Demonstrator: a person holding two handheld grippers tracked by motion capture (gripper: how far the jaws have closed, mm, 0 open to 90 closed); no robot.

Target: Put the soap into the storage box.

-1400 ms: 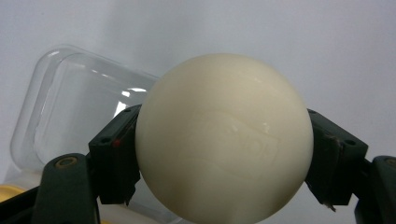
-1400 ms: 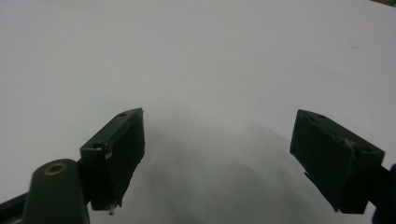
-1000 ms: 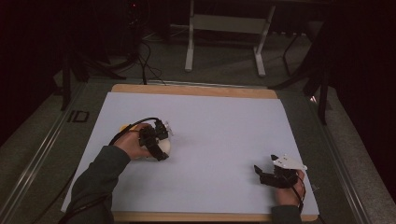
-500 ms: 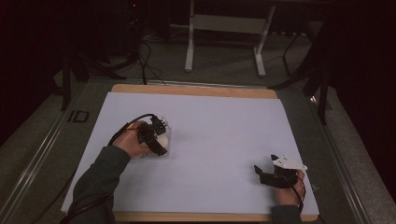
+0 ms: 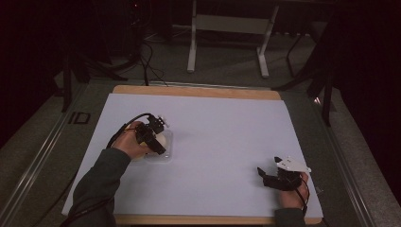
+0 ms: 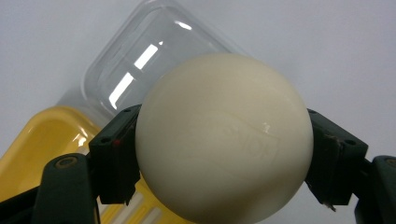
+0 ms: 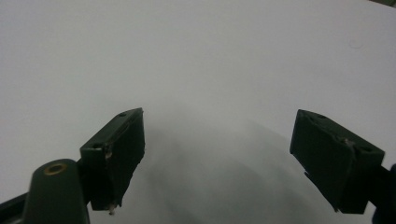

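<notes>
A cream-white ball (image 6: 224, 140) sits clamped between the two black jaws of my left gripper (image 6: 222, 161), which is shut on it. Below the ball lie a clear plastic lid (image 6: 154, 56) and a yellow tray (image 6: 42, 144). From above, the left gripper (image 5: 153, 137) is at the left-middle of the white sheet, holding the ball (image 5: 161, 139) over the clear container (image 5: 163, 153). My right gripper (image 5: 265, 177) rests near the front right of the sheet. Its jaws stand wide apart with nothing between them, over bare white surface (image 7: 215, 154).
A white sheet (image 5: 222, 127) covers a wooden board (image 5: 194, 91) on a grey table. A white stand (image 5: 227, 28) and cables (image 5: 146, 52) are on the dark floor beyond the far edge.
The left hand with the ball has shifted slightly toward me and left, settling over the clear container. The right hand has stayed put.
</notes>
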